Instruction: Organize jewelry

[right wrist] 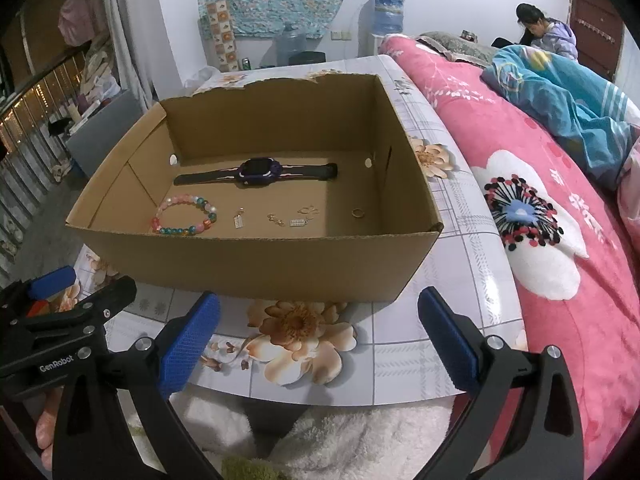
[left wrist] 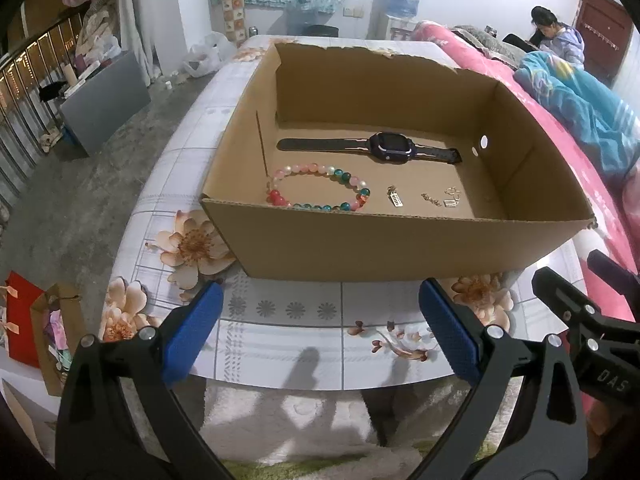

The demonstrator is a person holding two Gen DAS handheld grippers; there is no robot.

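Note:
An open cardboard box (left wrist: 400, 248) (right wrist: 256, 260) stands on a floral table. Inside lie a purple watch (left wrist: 390, 146) (right wrist: 256, 171), a coloured bead bracelet (left wrist: 320, 190) (right wrist: 185, 216), small metal charms (left wrist: 396, 199) (right wrist: 239, 222) and earrings (left wrist: 450, 196) (right wrist: 308, 211). A gold ring (right wrist: 358, 213) lies at the right in the right wrist view. My left gripper (left wrist: 322, 320) is open, hovering before the box's near wall with nothing between its fingers. My right gripper (right wrist: 320, 324) is open too, also short of the box, empty.
The floral table (left wrist: 304, 336) (right wrist: 400, 344) ends at a near edge over a white rug. A pink bed (right wrist: 560, 280) with a blue blanket runs along the right. A person sits at the far right. Gift bags (left wrist: 36, 328) stand on the floor at left.

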